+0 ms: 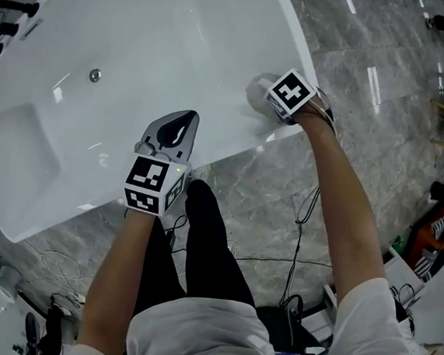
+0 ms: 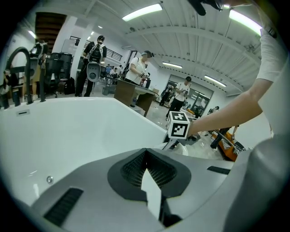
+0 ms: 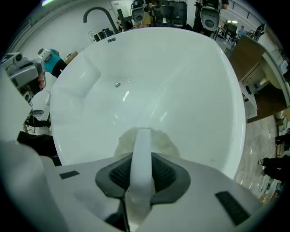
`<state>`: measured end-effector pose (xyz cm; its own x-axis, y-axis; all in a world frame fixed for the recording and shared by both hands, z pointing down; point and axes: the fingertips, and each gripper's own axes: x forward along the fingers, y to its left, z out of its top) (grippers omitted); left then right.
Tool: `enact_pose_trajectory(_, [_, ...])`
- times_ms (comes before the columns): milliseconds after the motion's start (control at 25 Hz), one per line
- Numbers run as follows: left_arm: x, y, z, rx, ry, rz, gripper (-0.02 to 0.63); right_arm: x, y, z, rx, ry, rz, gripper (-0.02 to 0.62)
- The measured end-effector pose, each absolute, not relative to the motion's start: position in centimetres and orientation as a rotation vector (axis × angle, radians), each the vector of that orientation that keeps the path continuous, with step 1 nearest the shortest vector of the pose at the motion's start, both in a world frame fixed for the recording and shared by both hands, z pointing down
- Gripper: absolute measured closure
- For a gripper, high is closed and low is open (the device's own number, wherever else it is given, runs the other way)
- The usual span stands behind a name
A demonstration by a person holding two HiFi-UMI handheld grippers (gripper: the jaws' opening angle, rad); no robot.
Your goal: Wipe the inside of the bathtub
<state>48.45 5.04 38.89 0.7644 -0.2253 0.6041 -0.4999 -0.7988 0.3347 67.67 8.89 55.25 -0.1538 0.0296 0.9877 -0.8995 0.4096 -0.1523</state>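
Showing the bathtub [image 1: 141, 48] from above, the head view placed both grippers at its near rim, above a grey marble floor [image 1: 299, 188]. The right gripper [image 1: 272, 98] reached over the rim at the tub's right end. Its fingers were closed on a pale cloth [image 1: 255, 89], and the cloth lay against the white inner wall just below the rim. In the right gripper view, a white strip of the cloth [image 3: 165, 142] ran between the closed fingers of the right gripper [image 3: 142, 136]. The fluffy rest of it spread out beyond the fingertips onto the tub [image 3: 181, 81] surface. The drain [image 3: 118, 84] sat well apart from the cloth, farther down the basin, with a curved faucet [image 3: 97, 13] at the far end. The left gripper [image 1: 187, 116] hovered over the near rim, left of the right one. Its fingers met at the tips with nothing between them, as the left gripper view confirmed for the left gripper [image 2: 145, 152]. Whether it touched the tub could not be told.
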Motion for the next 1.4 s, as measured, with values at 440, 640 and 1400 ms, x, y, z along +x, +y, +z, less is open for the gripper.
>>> enact_pose_trajectory(440, [46.1,5.3,39.8,2.459,-0.592,0.774,0.600,65.2,9.8,56.2,0.755,-1.526,1.095,0.502])
enact_pose_trajectory(640, [44.4,5.3,40.5,2.436,-0.633,0.774,0.600,63.7,9.7,56.1,0.722,-1.550,1.086,0.502])
enact_pose_trajectory(1400, [34.3,4.4,41.4,2.351,-0.790,0.757,0.600,54.3,9.2,56.0,0.609,-1.614,1.091,0.502])
